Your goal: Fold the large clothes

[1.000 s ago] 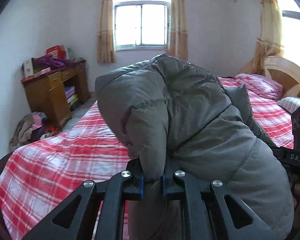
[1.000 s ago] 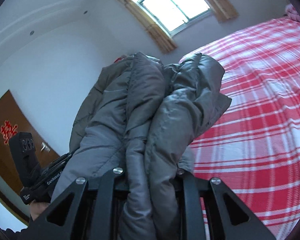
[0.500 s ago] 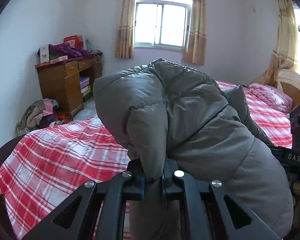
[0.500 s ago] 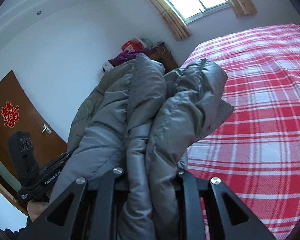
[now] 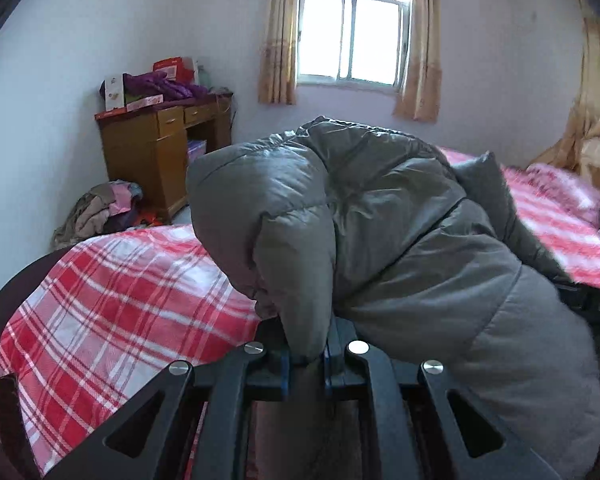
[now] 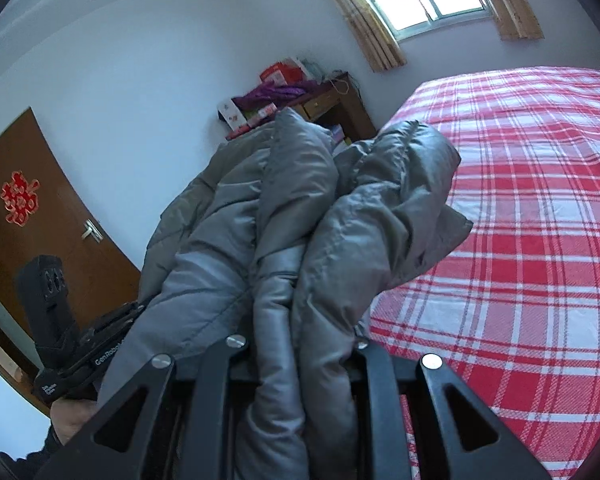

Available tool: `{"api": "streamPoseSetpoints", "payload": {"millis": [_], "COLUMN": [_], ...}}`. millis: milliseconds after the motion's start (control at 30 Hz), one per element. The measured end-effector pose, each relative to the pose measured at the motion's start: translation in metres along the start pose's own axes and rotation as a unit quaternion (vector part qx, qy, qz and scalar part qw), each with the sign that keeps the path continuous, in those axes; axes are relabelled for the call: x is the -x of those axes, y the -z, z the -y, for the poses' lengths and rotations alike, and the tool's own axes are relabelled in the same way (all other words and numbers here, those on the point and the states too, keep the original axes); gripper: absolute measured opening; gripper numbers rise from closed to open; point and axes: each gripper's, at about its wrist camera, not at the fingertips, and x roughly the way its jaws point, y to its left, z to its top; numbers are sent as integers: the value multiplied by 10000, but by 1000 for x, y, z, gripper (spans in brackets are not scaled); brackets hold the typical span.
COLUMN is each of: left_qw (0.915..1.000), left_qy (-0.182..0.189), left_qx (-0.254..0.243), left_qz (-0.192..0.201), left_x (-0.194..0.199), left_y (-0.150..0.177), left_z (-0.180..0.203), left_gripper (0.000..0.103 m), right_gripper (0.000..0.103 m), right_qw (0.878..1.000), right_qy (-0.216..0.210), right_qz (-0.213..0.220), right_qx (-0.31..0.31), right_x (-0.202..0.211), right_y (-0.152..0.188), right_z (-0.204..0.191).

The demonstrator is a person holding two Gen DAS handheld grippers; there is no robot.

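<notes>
Both my left gripper [image 5: 305, 354] and right gripper [image 6: 300, 354] clamp the bunched grey puffer jacket [image 5: 400, 232] above the near bed [image 6: 520, 220], folding barely begun.

Your light is daylight from the window [image 5: 350, 42], blown out white at top centre. Fisheye bending darkens every corner. The bed [image 5: 560, 208] smears with motion blur at right.
</notes>
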Motion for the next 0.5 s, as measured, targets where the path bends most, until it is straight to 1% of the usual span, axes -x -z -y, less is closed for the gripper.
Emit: {"api": "streamPoseSetpoints", "payload": {"millis": [100,133,167,200,233,300,367,400,467,500], "left_qw": [9997,9996,9994,9991,9989,9986,9984,9984,9981,9980], "left_qy": [-120,-150,-175,-232,-287,-303,-339,-351,-419,-434], "left_qx": [-6,12,8,9,25,69,95,93,94,118], "left_qz": [-192,-250,-298,-344,-382,-422,-441,-444,-453,-454], "left_x": [-17,-22,-25,-28,-31,-35,-37,-39,-42,-44], "left_y": [15,19,22,26,29,34,38,39,42,43], "left_z": [-5,-7,-8,-9,-11,-14,-15,-16,-17,-18], "left_gripper": [11,13,18,19,26,31,38,40,47,49], "right_gripper": [21,21,21,21,21,22,22,23,23,23], "right_qw": [9998,9997,9995,9992,9990,9982,9975,9973,9967,9965], "right_qy": [128,154,179,211,240,287,355,379,465,501], "right_qz": [-146,-203,-266,-321,-383,-512,-601,-627,-658,-671], "right_qx": [2,-29,-55,-64,-70,-95,-92,-86,-21,2], "right_x": [-11,-15,-19,-23,-27,-33,-38,-39,-41,-41], "right_y": [10,14,18,21,24,29,34,35,37,38], "right_z": [5,9,12,14,17,20,22,22,21,20]}}
